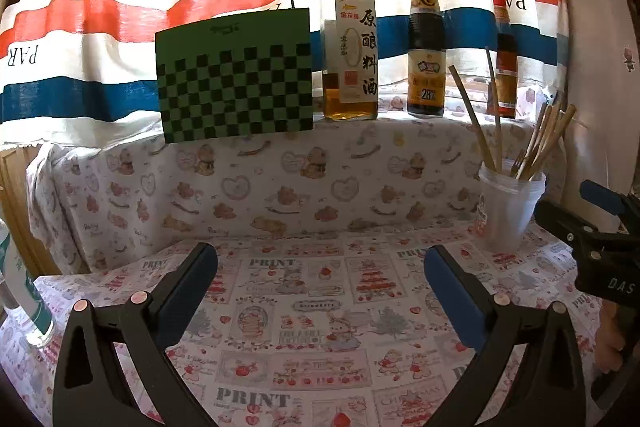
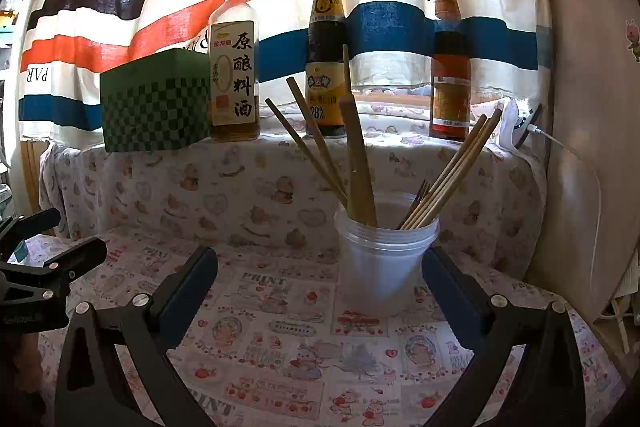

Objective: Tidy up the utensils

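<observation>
One clear plastic cup (image 2: 386, 259) stands on the patterned surface (image 2: 280, 339), holding wooden chopsticks (image 2: 452, 171), one broad wooden handle (image 2: 360, 163) and a fork (image 2: 418, 197); the chopstick count is hard to make out. Three bottles (image 2: 236, 67) line the far ledge beside one green checkered board (image 2: 156, 103). The left claw (image 1: 320, 291) and right claw (image 2: 320, 291) both gape empty. The cup sits just beyond the right claw.
</observation>
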